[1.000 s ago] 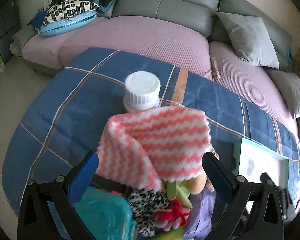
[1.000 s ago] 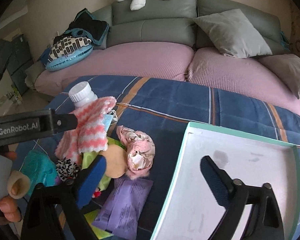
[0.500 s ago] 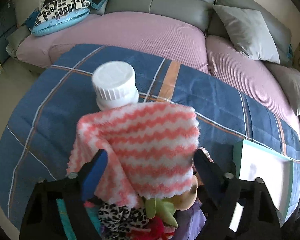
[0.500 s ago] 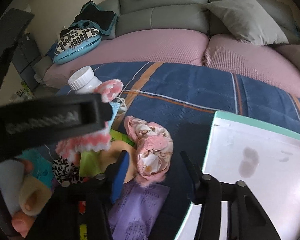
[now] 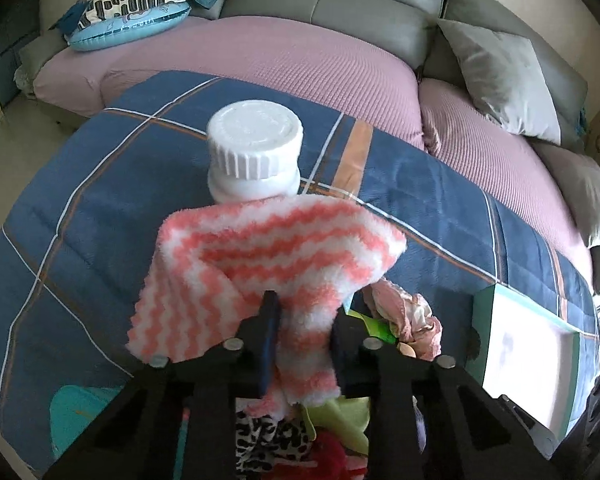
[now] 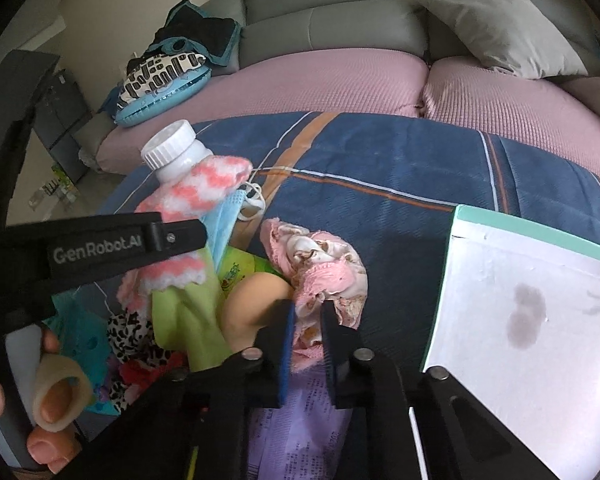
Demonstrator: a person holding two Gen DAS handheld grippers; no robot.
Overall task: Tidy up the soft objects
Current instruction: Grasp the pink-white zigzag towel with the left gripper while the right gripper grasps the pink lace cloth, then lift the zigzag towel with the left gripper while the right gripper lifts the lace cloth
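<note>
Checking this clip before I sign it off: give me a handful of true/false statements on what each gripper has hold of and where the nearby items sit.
1. The left gripper is closed on the pink-and-white striped cloth. True; its jaws have just been closing.
2. The striped cloth lies flat on the blanket. False: it is draped against the white bottle.
3. The right gripper pinches the pink frilly fabric. True; its jaws have just been closing too.
4. The white tray is full of soft items. False: nothing lies on the part in view, only dark smudges.
5. The bottle's cap is off. False: the ribbed white cap is on.
</note>
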